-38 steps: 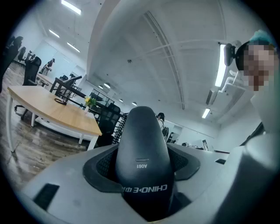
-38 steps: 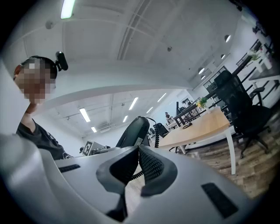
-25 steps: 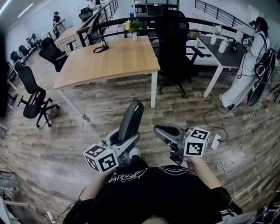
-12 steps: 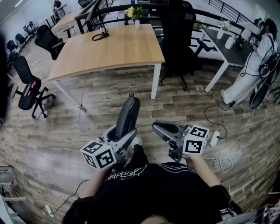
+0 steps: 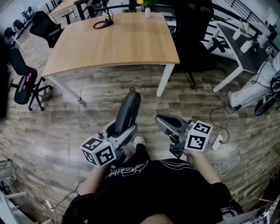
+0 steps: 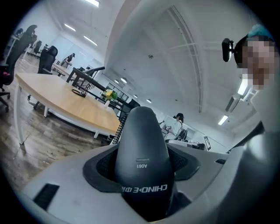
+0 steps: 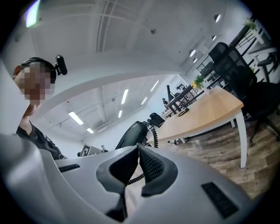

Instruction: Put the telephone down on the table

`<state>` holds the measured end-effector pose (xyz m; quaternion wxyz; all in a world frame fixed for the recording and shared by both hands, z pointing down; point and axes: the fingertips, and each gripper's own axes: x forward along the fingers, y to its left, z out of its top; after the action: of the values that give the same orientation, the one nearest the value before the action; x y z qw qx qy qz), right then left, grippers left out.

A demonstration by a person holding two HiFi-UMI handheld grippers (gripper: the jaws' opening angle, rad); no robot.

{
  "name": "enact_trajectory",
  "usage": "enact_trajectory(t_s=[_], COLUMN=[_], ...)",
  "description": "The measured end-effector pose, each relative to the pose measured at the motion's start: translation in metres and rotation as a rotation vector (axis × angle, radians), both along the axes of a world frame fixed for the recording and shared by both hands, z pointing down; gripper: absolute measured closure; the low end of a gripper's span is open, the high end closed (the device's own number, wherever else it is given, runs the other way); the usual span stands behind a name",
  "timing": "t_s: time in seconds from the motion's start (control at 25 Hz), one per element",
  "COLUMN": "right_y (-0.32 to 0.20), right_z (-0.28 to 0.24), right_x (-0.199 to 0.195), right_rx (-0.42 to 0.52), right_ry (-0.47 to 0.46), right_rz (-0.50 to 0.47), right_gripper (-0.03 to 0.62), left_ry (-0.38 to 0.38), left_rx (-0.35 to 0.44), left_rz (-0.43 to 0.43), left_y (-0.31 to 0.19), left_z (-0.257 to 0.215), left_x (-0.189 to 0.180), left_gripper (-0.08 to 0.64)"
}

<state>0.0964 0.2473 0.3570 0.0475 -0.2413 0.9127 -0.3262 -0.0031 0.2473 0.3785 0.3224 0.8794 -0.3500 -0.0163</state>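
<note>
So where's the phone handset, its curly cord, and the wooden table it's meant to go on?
phone handset (image 5: 127, 109): head view, middle of its dark body.
curly cord (image 7: 153, 133): right gripper view, coils beside the handset.
wooden table (image 5: 122, 41): head view, bare part of the top.

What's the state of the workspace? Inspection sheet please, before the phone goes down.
Surface: light wooden table with white legs, ahead of the grippers.
Job's things: black telephone handset, upright, off the table, over the wooden floor.
Clutter: black looped cable and small potted plant at the table's far edge.
Grippers: left gripper jaws clamped on the handset; right gripper jaws together.
Cables: black coiled cord hangs from the handset; white power strip on the floor.
Surroundings: black office chair, a person in white.
</note>
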Motion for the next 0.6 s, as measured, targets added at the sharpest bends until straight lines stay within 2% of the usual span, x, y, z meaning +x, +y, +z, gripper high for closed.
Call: enact_trajectory(t_s=[0.12,0.32,0.6], right_y=[-0.055,-0.129,-0.168], right_z=[0.004,-0.015,-0.027], right_x=[-0.021,-0.063,-0.093], right_rx=[-0.019,0.017,0.063], right_ry=[0.020,0.045,0.064], right_rz=[-0.021,-0.067,-0.121], right_gripper=[0.551,0.551,0.551], left_ry=[0.000,0.001,-0.041], left_rx=[-0.014,-0.010,0.089], left_rz=[-0.037,-0.093,-0.141], left_y=[-0.049,-0.117,-0.165], left_z=[0.006,-0.004,-0.033], left_x=[-0.022,-0.065,-0.095], left_gripper=[0.275,0.275,0.275])
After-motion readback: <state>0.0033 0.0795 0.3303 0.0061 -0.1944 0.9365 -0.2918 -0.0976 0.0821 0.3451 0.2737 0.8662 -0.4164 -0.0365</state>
